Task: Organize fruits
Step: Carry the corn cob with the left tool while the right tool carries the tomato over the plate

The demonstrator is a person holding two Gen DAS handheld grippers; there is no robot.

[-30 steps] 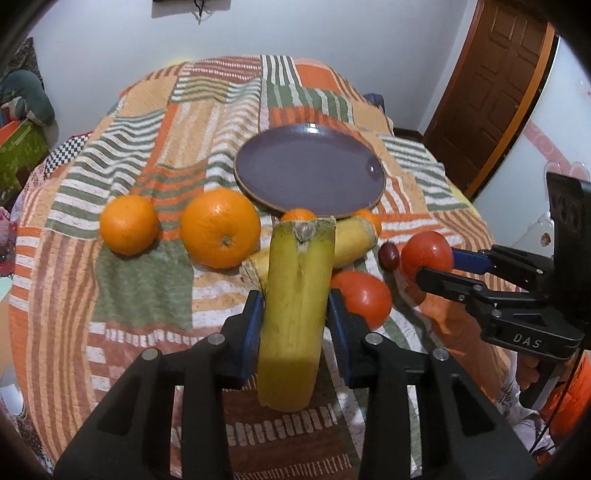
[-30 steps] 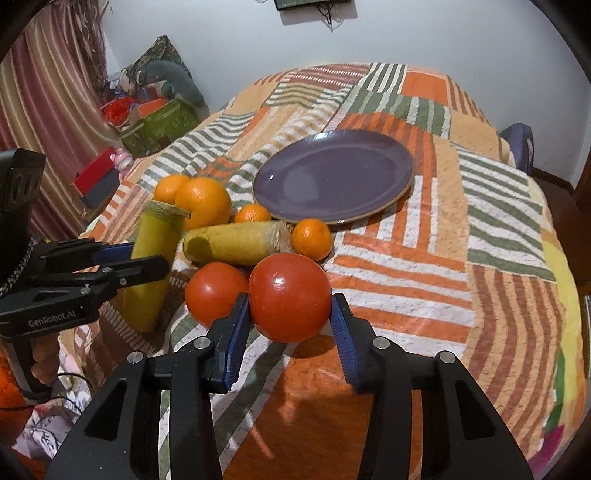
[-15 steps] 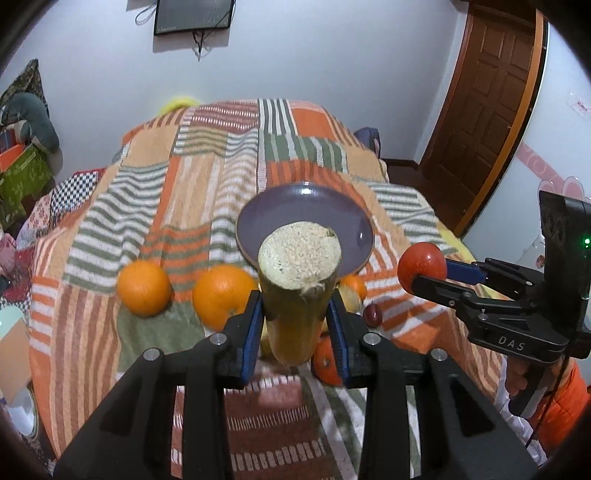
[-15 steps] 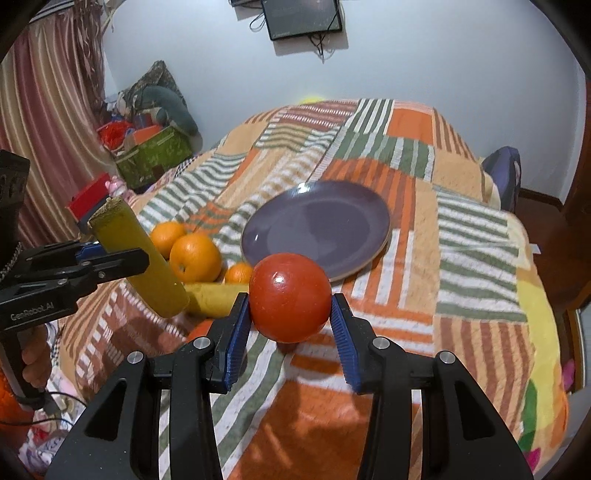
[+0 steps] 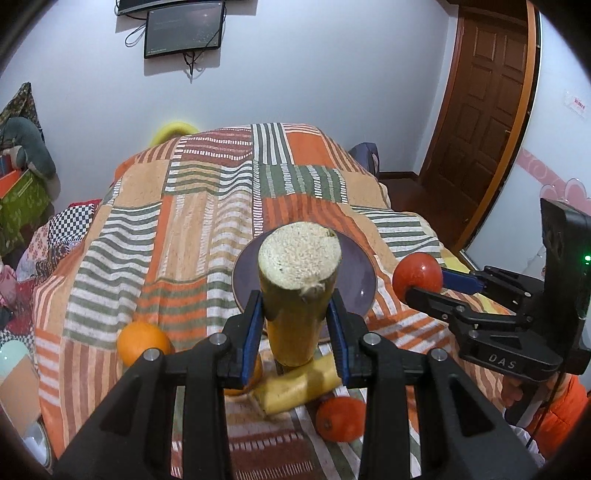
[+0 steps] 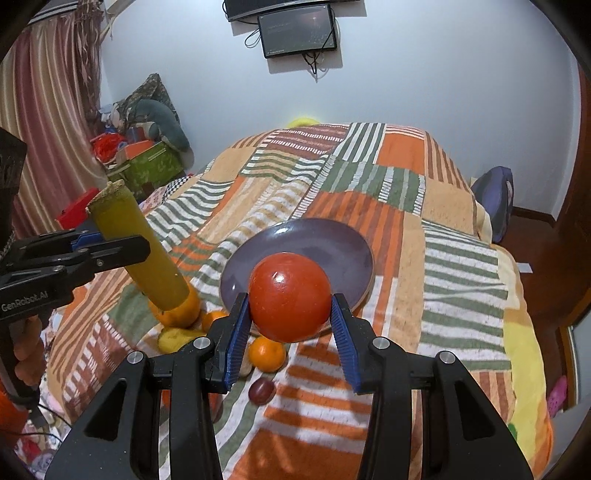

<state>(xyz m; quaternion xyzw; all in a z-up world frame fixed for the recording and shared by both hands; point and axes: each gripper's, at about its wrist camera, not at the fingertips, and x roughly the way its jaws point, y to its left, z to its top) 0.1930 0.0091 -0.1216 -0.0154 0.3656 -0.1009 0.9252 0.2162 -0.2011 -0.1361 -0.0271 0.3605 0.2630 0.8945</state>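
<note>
Claws hover near a purple plate on the bed: left claw grips a cut yellow-green banana piece, right claw grips a red tomato.

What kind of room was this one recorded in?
Most likely a bedroom in a home: the fruit and plate sit on a bed with a patchwork bedspread, a screen hangs on the wall, and there is a wooden door.
</note>
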